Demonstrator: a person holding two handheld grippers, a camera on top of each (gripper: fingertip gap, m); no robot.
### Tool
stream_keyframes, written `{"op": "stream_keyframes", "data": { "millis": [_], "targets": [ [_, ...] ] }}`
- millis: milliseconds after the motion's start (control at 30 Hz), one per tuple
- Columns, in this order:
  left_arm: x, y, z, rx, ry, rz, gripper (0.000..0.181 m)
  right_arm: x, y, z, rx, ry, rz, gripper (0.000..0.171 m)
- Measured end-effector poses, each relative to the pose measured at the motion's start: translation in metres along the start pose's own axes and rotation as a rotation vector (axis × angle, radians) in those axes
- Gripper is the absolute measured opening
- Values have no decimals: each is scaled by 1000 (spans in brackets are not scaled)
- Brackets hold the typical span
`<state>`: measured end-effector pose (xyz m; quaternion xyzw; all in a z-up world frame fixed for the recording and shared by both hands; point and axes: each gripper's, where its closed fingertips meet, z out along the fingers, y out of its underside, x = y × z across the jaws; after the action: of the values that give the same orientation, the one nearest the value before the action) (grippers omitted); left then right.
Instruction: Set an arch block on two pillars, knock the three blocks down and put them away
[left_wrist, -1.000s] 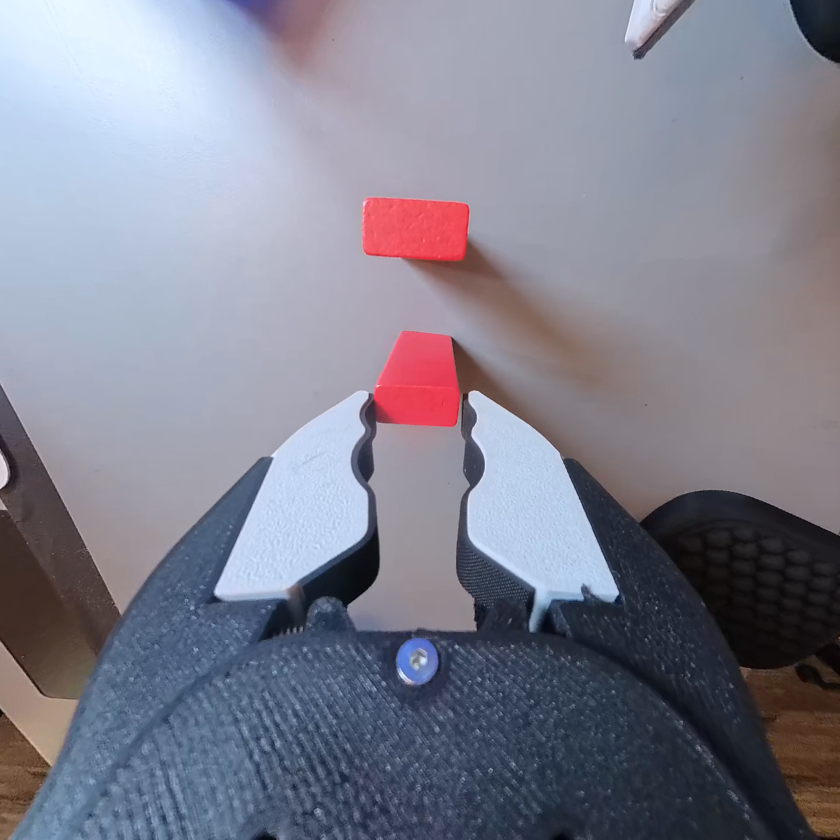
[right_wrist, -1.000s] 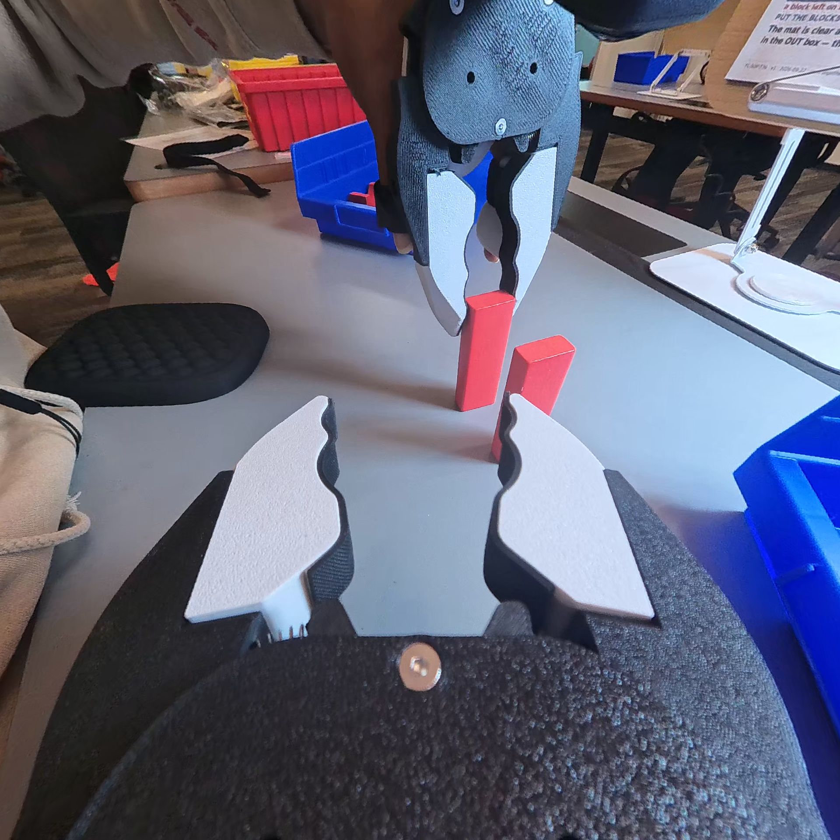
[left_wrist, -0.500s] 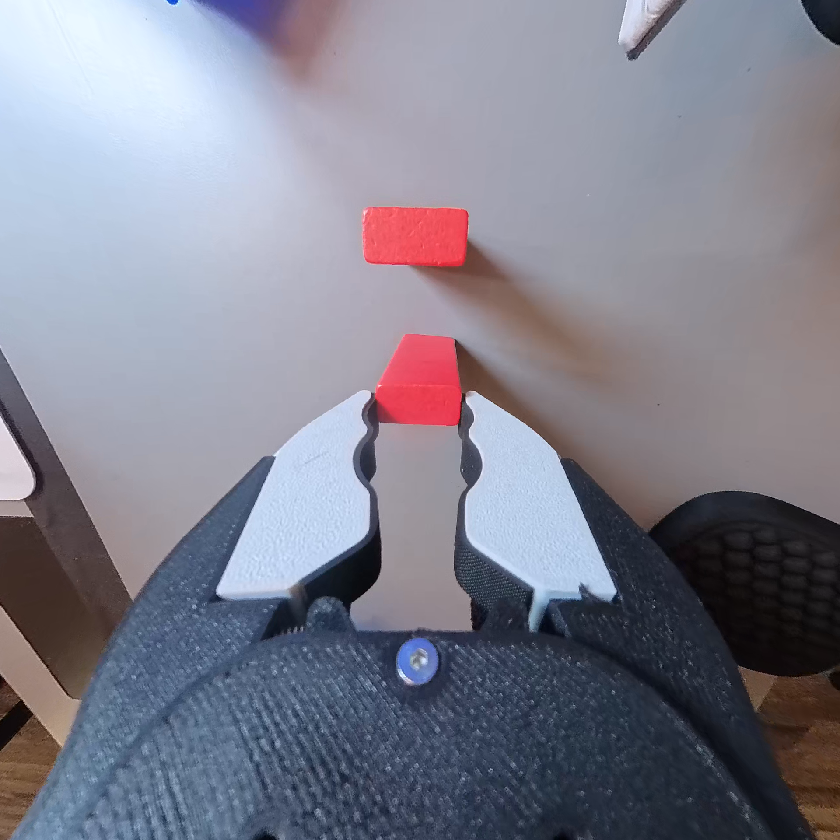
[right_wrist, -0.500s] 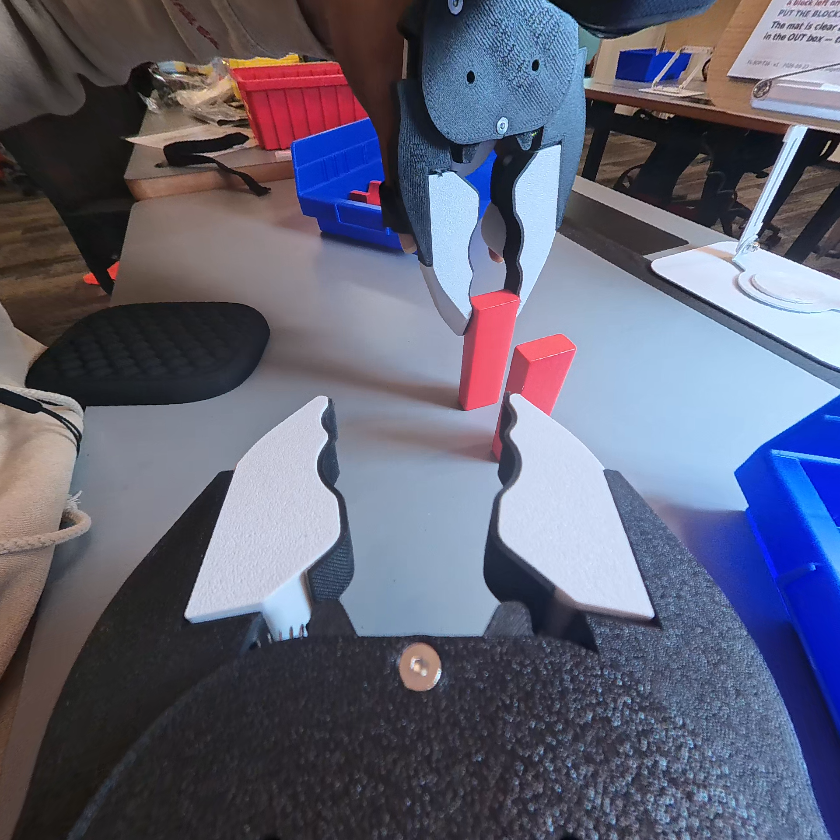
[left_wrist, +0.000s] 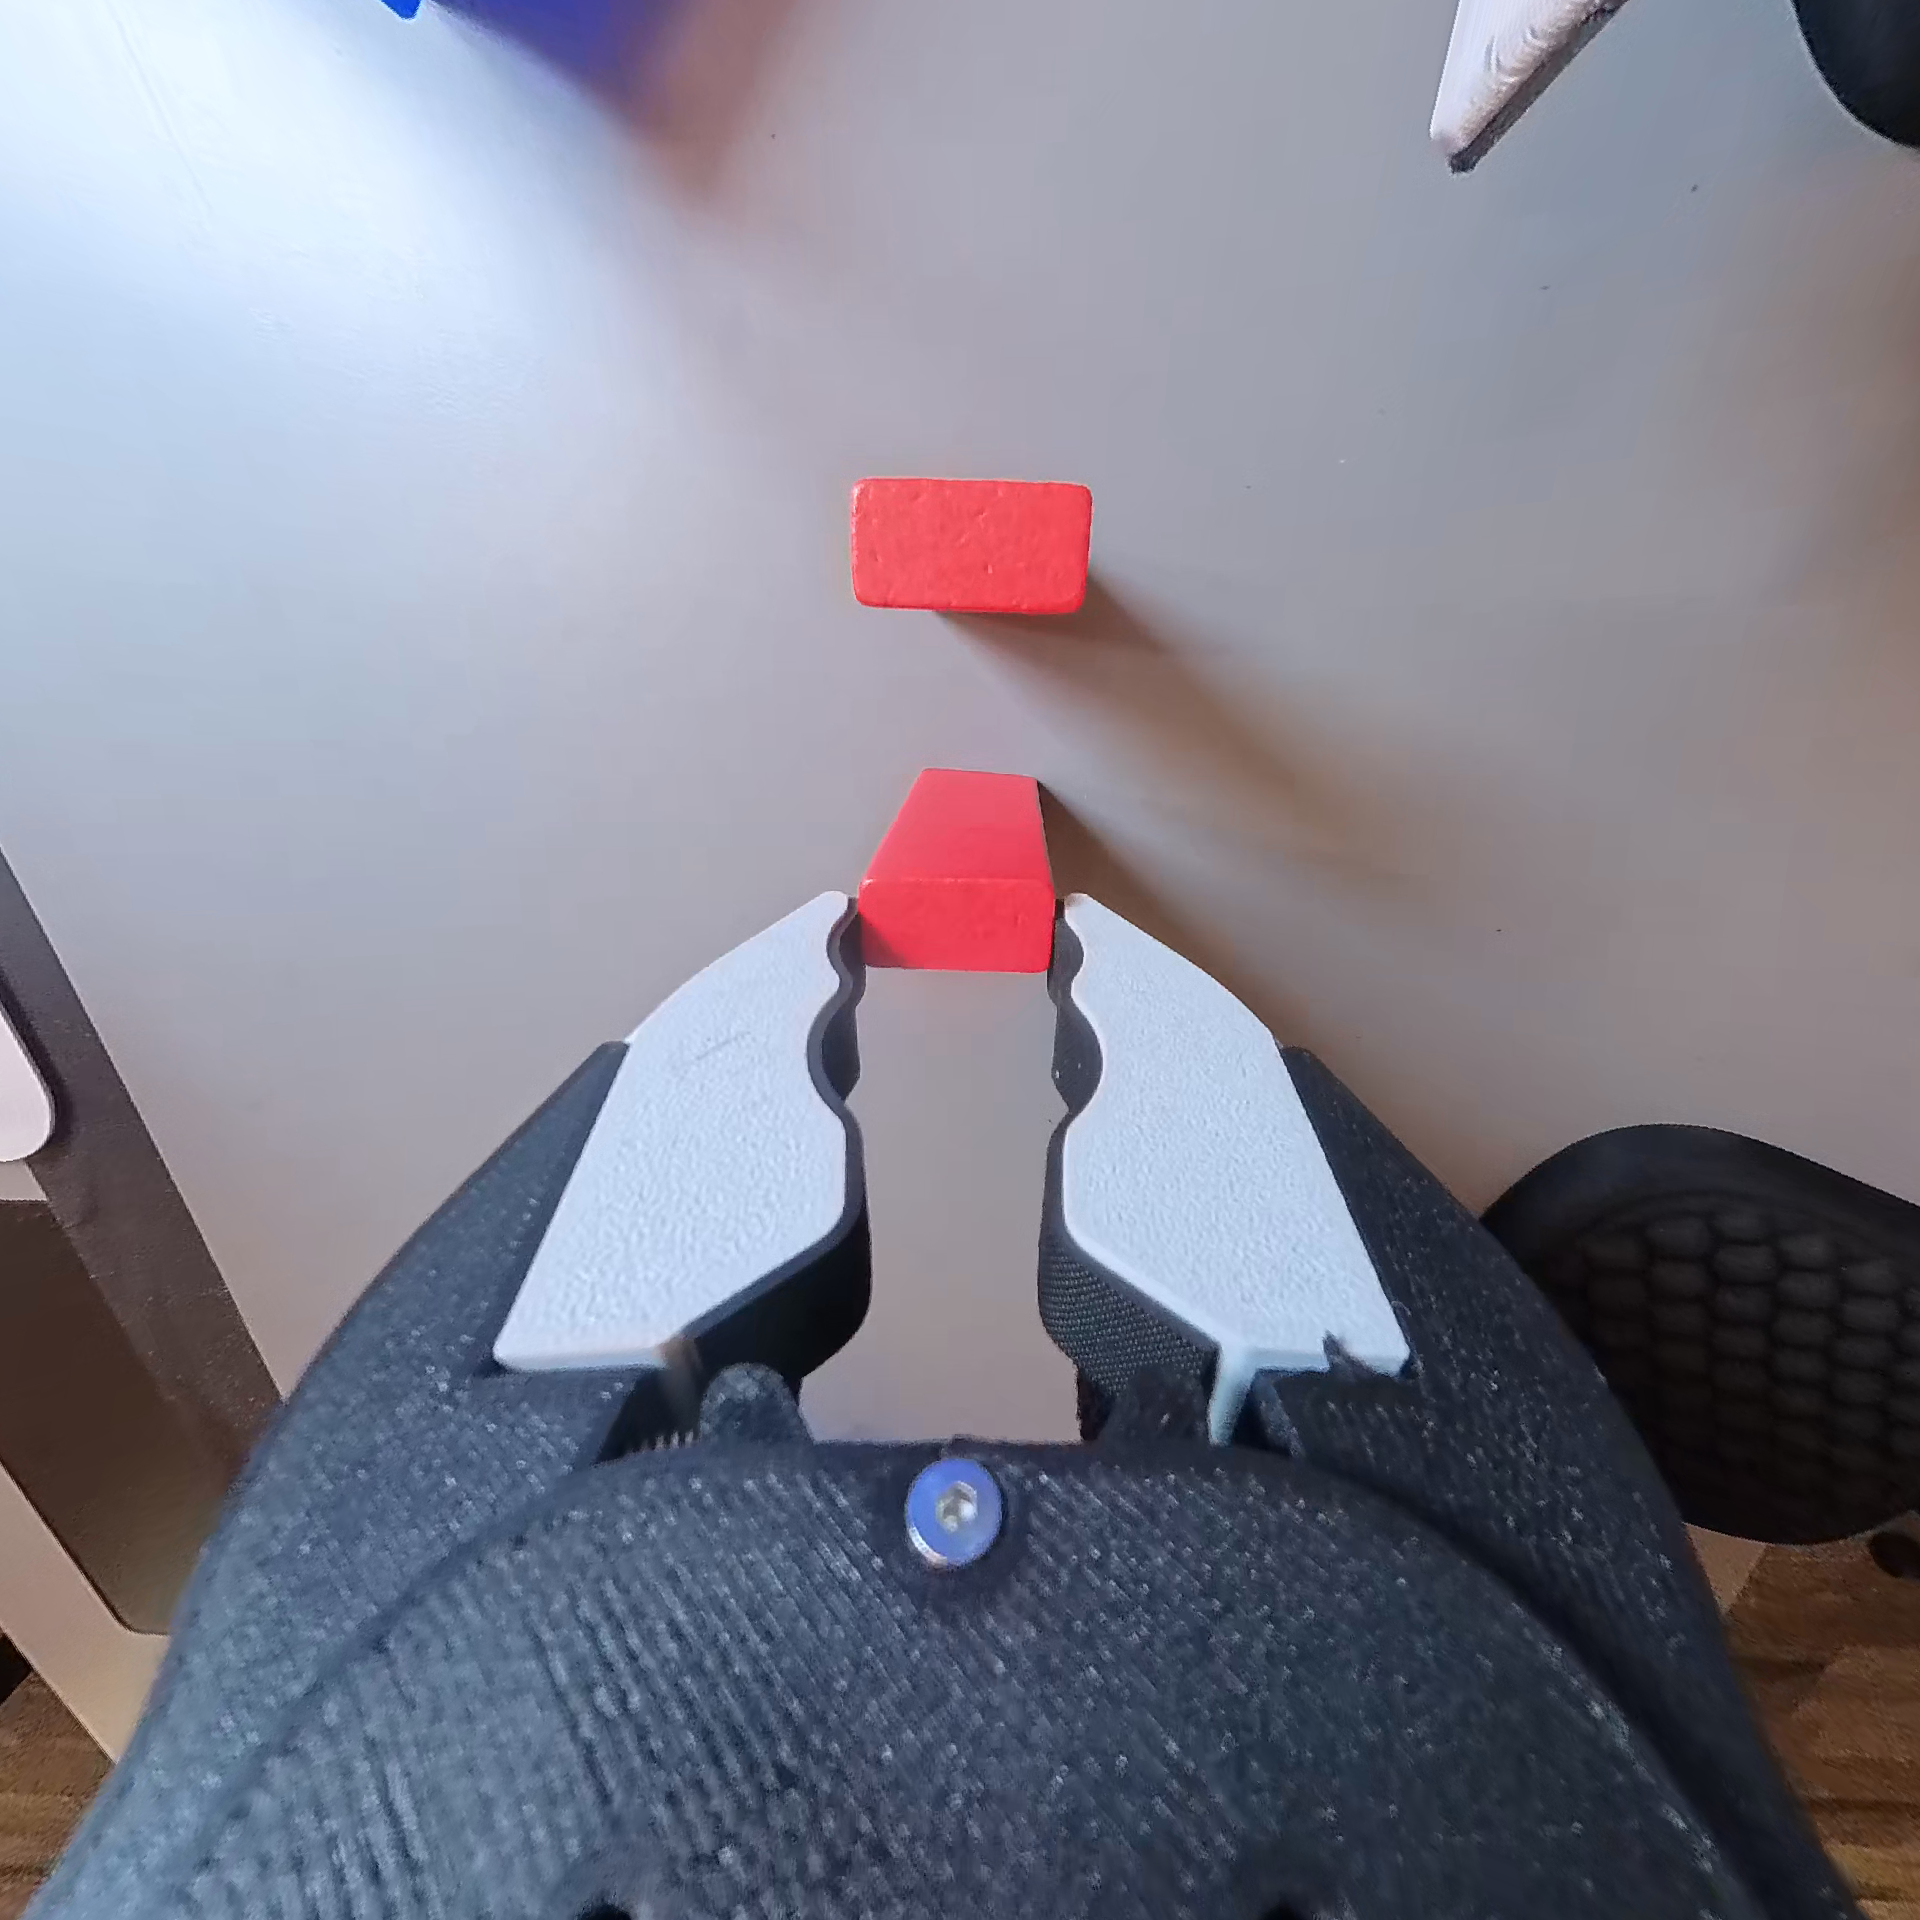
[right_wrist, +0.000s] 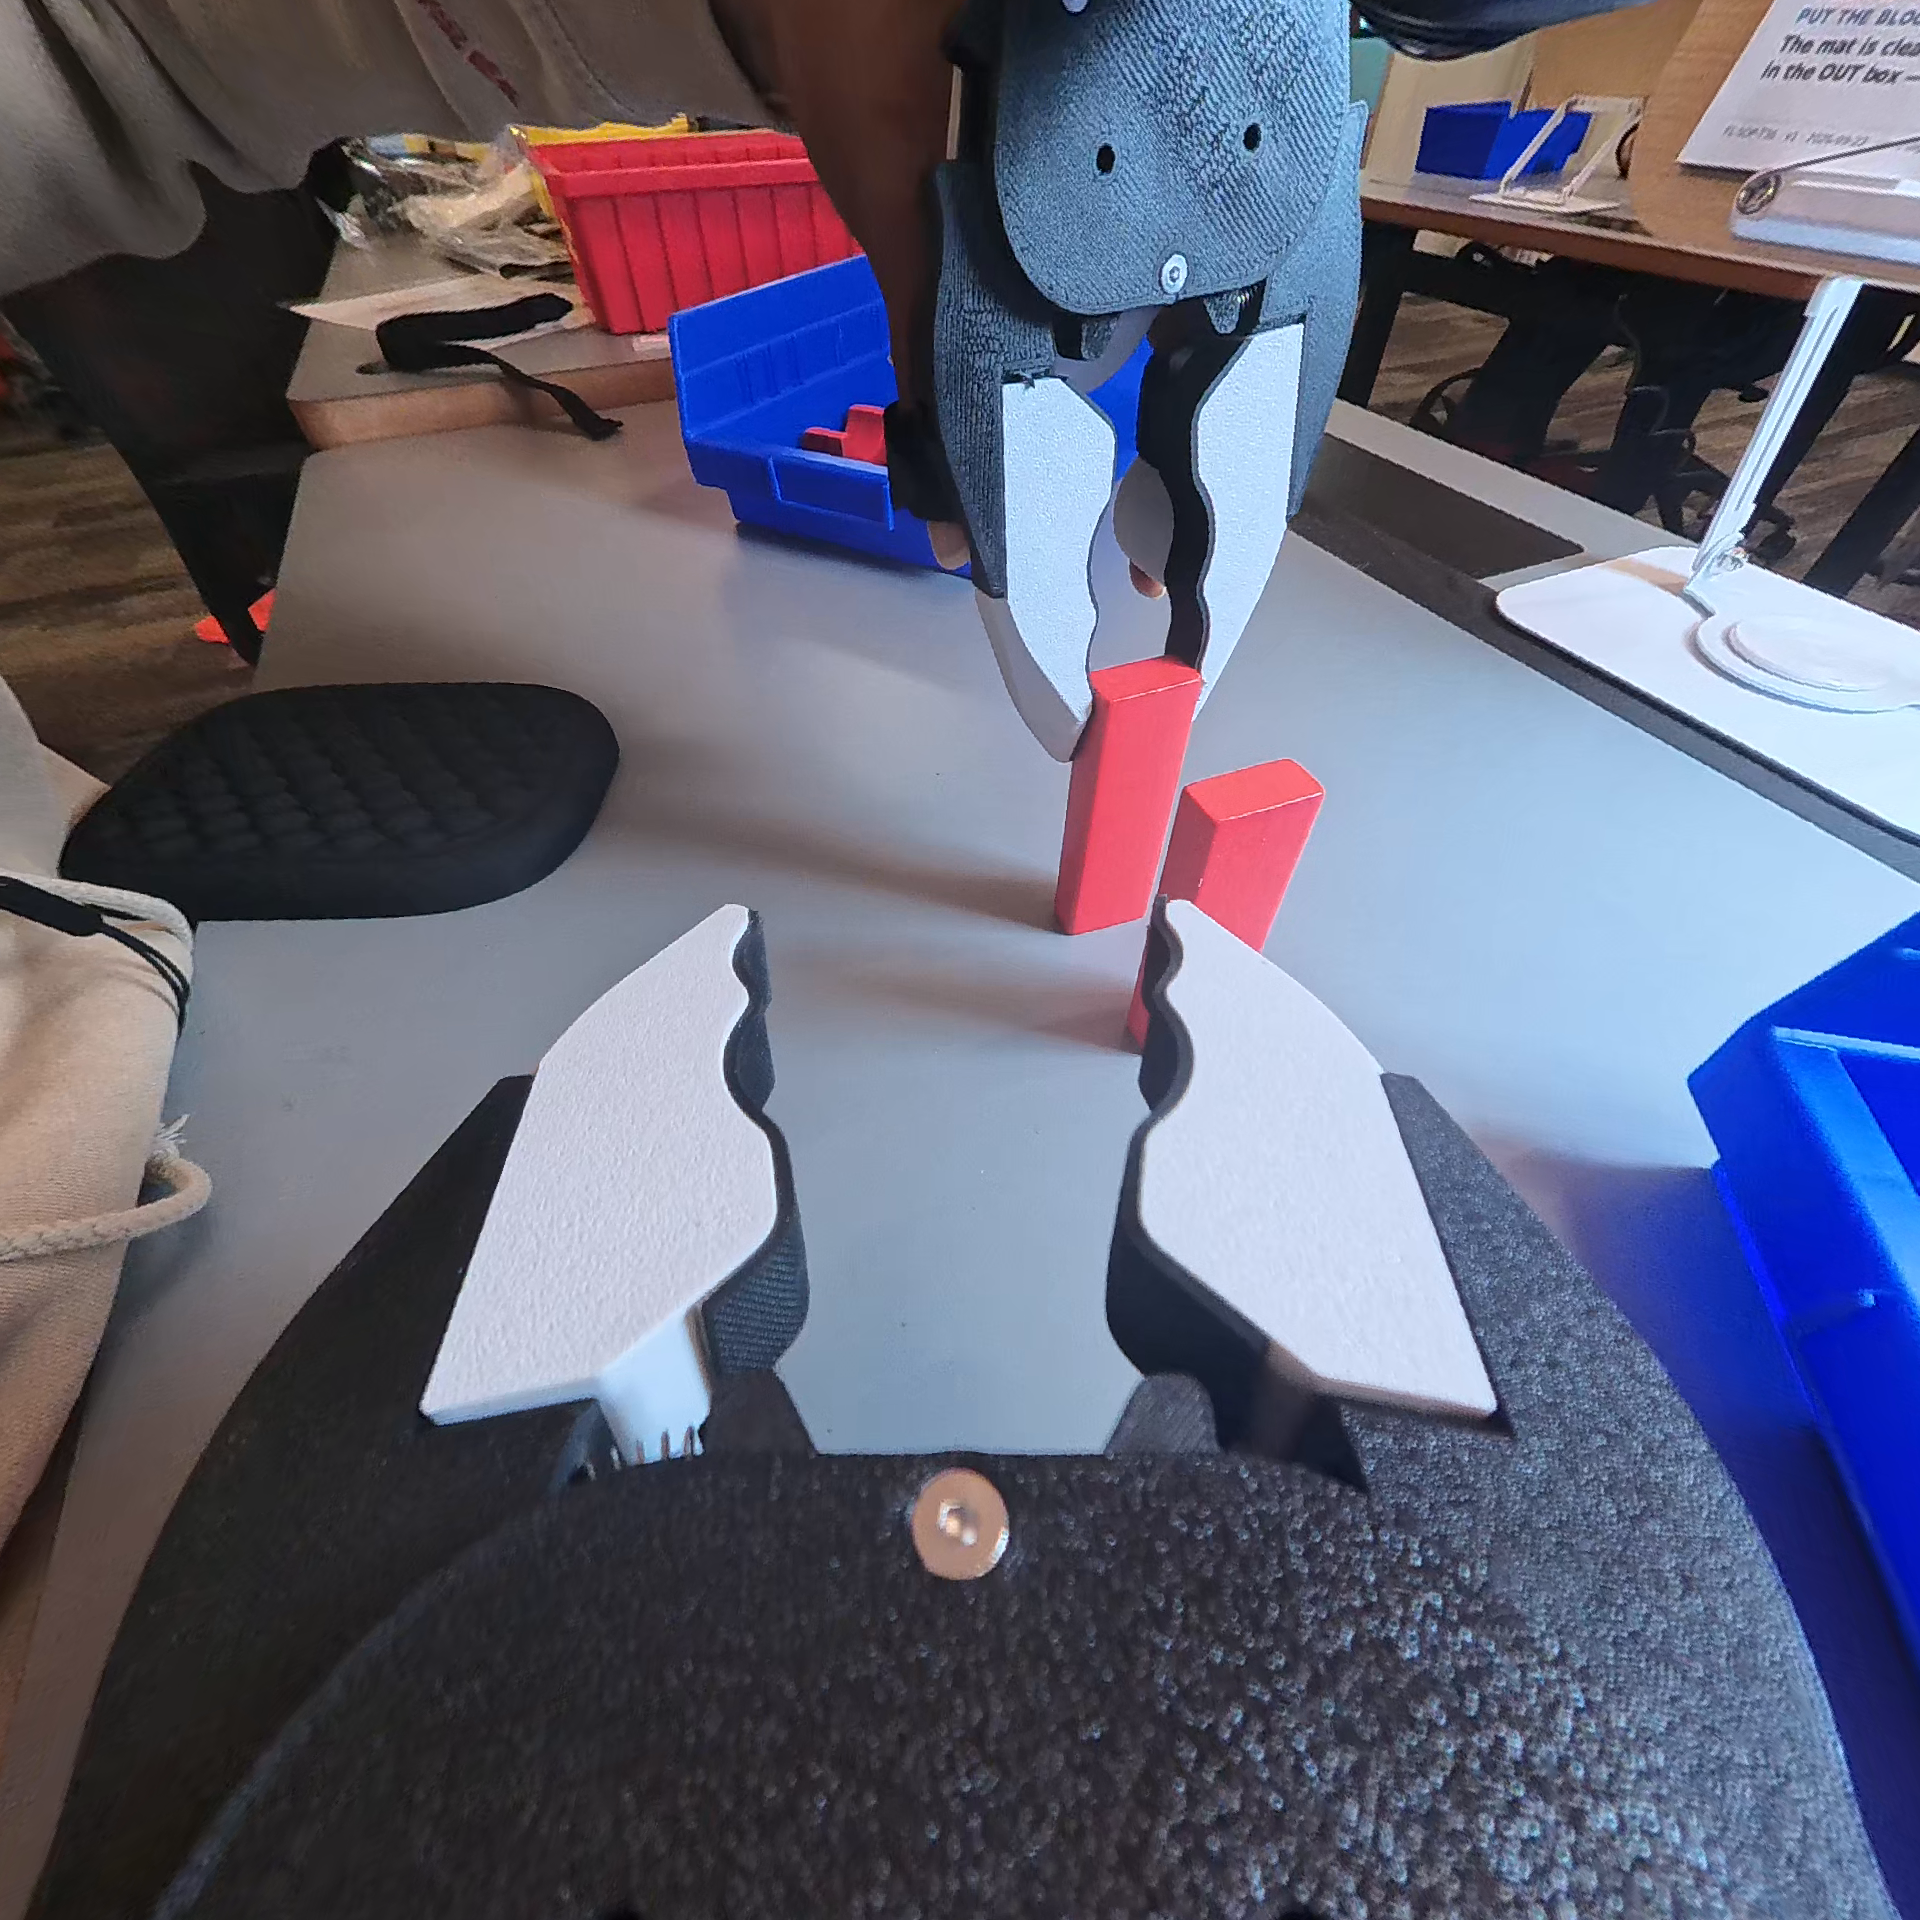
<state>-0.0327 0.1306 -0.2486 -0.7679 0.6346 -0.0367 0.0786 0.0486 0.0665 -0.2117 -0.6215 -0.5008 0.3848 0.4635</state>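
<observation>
Two red pillar blocks stand upright on the grey table (right_wrist: 623, 644), close together. My left gripper (left_wrist: 954, 909) points down and is shut on the top of the nearer pillar (left_wrist: 951, 925); the other pillar's top (left_wrist: 971, 558) shows beyond it. In the right wrist view the left gripper (right_wrist: 1132, 675) holds the left pillar (right_wrist: 1127, 800), which rests on the table, and the free pillar (right_wrist: 1236, 852) stands just to its right. My right gripper (right_wrist: 956, 914) is open and empty, low over the table in front of the pillars. No arch block is clearly seen.
A blue bin (right_wrist: 800, 416) with red blocks (right_wrist: 847, 436) in it stands behind the pillars. Another blue bin (right_wrist: 1829, 1143) is at the right edge. A black pad (right_wrist: 343, 800) lies at the left, and a white lamp base (right_wrist: 1714, 644) at the far right. The grippers' ends are close to 12 centimeters from one another.
My left gripper has shifted the held pillar very slightly towards the free pillar. The right gripper has not moved.
</observation>
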Motion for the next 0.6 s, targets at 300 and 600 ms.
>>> {"op": "stream_keyframes", "data": {
  "millis": [300, 600],
  "targets": [
    [1, 3, 3, -15, 13, -4, 37, 0, 0, 0, 0, 0, -1, 70],
    [1, 2, 2, -8, 12, -5, 38, 0, 0, -1, 0, 0, -1, 70]
  ]
}}
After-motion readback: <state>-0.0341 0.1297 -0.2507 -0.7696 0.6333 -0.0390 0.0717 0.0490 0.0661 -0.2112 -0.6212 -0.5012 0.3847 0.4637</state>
